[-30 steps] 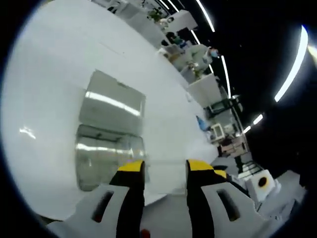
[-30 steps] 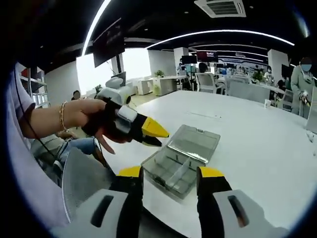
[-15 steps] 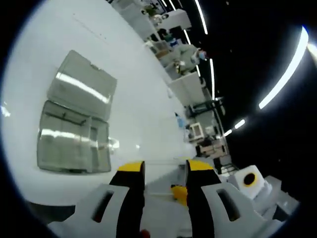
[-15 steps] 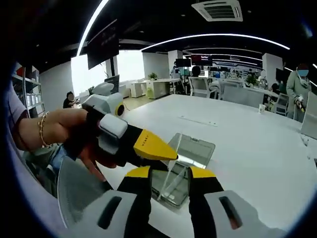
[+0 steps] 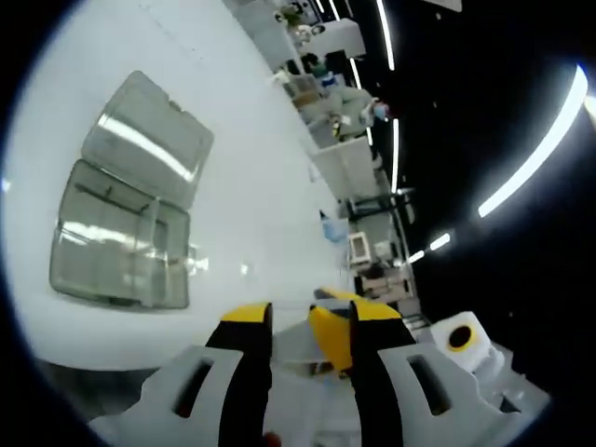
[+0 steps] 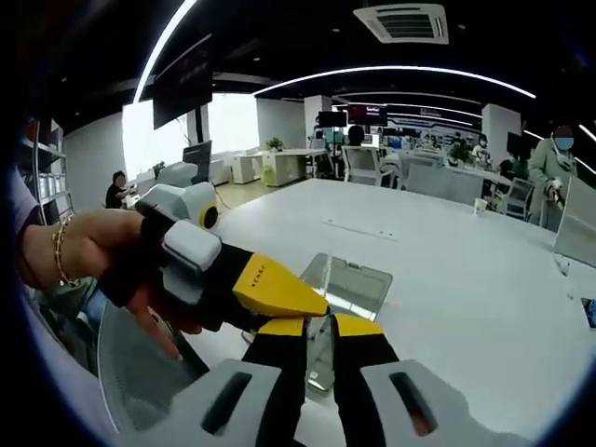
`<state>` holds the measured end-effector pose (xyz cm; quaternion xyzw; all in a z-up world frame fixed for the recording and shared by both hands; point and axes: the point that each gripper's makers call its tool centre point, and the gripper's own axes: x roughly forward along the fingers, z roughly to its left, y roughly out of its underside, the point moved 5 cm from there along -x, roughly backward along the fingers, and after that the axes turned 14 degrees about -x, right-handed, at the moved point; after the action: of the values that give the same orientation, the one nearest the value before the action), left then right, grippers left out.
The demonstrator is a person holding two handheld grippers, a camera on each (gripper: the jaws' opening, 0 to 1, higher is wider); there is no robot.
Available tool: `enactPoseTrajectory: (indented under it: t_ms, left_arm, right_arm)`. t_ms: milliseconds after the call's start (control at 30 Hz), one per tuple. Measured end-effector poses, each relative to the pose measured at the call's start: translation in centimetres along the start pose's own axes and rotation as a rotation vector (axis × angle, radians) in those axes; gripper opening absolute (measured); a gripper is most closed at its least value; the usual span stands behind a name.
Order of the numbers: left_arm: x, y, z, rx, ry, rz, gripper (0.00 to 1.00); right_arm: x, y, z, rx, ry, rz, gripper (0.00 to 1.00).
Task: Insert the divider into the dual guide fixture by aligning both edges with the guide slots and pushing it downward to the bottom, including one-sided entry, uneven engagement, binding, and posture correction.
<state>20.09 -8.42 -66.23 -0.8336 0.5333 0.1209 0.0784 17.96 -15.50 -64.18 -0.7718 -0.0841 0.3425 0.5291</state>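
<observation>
The right gripper (image 6: 320,326) has closed its fingers on the clear divider (image 6: 321,358) above the table (image 6: 447,270), while the left gripper (image 6: 279,296), fingers narrow and empty, crowds alongside, readying insertion into the fixture (image 5: 121,247).

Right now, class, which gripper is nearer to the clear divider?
Right. The right gripper has its fingers closed on the clear divider; the left gripper sits just beside it, its tip close by.
</observation>
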Motion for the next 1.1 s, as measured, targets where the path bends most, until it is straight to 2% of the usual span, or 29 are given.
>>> enactPoseTrajectory:
  t_ms: [267,367,467,667,900,1100]
  left_arm:
    - [0.0,-0.26,0.28,0.003,-0.011,-0.005,0.3]
    - [-0.14,-0.35,0.55,0.023,-0.025,-0.009,0.3]
    - [-0.39,-0.63,0.92,0.072,-0.058,-0.014,0.3]
    - [-0.24,-0.36,0.37,0.045,-0.026,-0.004,0.3]
    - [-0.27,-0.36,0.72,0.055,-0.048,-0.005,0.3]
    - [-0.13,-0.32,0.75,0.056,-0.051,-0.01,0.31]
  right_arm:
    - [0.23,0.11,0.25,-0.015,-0.013,0.015,0.02]
    - [0.18,0.25,0.38,-0.055,-0.027,0.041,0.03]
    - [0.25,0.24,0.36,-0.058,-0.049,0.047,0.04]
    - [0.58,0.31,0.4,-0.041,-0.072,0.047,0.01]
    - [0.66,0.57,0.44,-0.059,-0.085,0.073,0.01]
    - [0.73,0.75,0.26,0.022,-0.087,0.096,0.0]
